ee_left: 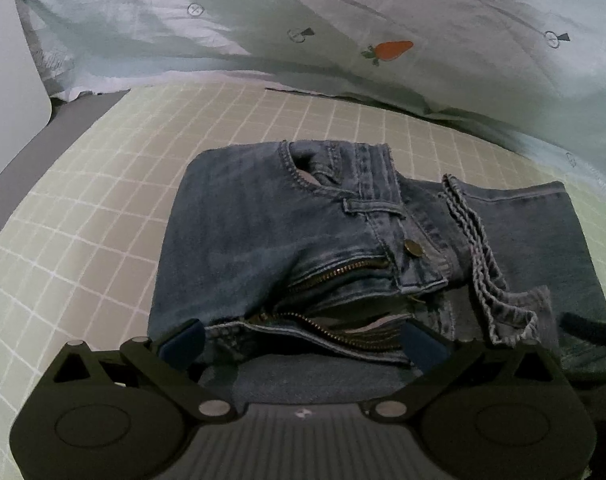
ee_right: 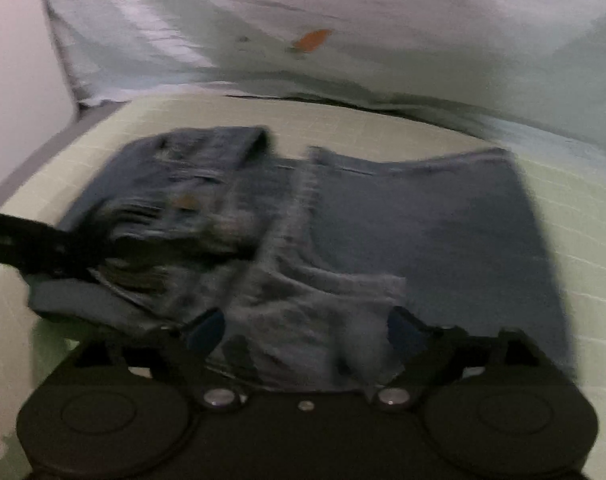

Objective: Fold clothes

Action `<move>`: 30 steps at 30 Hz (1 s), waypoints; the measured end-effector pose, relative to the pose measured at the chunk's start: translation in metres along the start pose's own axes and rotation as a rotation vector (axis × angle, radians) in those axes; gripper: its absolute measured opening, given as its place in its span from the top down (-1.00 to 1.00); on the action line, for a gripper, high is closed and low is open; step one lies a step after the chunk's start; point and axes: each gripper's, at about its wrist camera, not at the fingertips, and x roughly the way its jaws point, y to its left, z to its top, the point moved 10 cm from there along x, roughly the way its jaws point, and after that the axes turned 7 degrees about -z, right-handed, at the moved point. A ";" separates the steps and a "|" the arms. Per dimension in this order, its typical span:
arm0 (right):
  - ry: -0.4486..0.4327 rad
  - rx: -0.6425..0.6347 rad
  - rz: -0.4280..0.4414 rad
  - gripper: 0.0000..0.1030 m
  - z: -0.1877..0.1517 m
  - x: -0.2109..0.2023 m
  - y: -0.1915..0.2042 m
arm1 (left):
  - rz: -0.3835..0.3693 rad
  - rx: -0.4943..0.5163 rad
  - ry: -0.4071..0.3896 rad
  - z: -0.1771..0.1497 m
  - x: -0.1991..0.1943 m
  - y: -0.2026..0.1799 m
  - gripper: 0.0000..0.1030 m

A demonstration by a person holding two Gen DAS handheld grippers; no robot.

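Note:
A pair of blue jeans point(ee_left: 263, 232) lies folded on the green checked sheet point(ee_left: 83, 208), waistband, brass button and unzipped fly facing up. My left gripper point(ee_left: 301, 344) is open and low over the near edge, its blue pads either side of the fly. The right wrist view is blurred by motion. There the jeans point(ee_right: 423, 232) spread across the middle, and my right gripper point(ee_right: 303, 330) is open with a rumpled denim hem between its fingers. The left gripper point(ee_right: 35, 244) shows as a dark shape at the left of that view.
A pale quilt point(ee_left: 343, 20) with an orange fruit print is bunched along the back of the bed. A white panel point(ee_left: 7, 80) and a grey bed edge point(ee_left: 43, 144) run down the left side. Bare checked sheet point(ee_right: 583, 240) lies right of the jeans.

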 end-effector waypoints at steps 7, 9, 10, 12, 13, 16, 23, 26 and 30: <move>-0.014 0.291 -0.165 -0.97 -0.007 -0.013 -0.100 | 0.020 0.008 0.023 -0.002 0.005 -0.001 -0.99; -0.004 0.303 -0.221 -0.97 -0.009 -0.008 -0.117 | 0.026 0.004 0.034 -0.001 0.010 0.000 -0.99; -0.002 0.280 -0.245 -0.97 -0.010 -0.005 -0.121 | 0.030 0.005 0.037 -0.001 0.012 0.000 -0.99; 0.001 0.236 -0.246 -0.97 -0.009 0.004 -0.114 | 0.036 0.007 0.041 0.001 0.015 0.000 -0.99; 0.003 0.214 -0.240 -0.97 -0.009 0.009 -0.109 | 0.038 0.007 0.043 0.001 0.015 0.000 -0.99; 0.000 0.148 -0.203 -0.97 -0.006 0.020 -0.085 | 0.038 0.006 0.048 0.000 0.016 0.000 -0.99; -0.037 -0.044 -0.098 -0.95 -0.004 0.009 -0.007 | 0.035 -0.002 0.058 -0.006 0.013 0.003 -0.99; -0.041 -0.086 -0.135 -0.95 -0.010 0.003 -0.001 | 0.032 -0.009 0.053 -0.007 0.010 0.006 -0.99; -0.017 -0.038 -0.121 -0.96 -0.016 0.003 -0.008 | 0.029 -0.010 0.053 -0.011 0.007 0.006 -0.99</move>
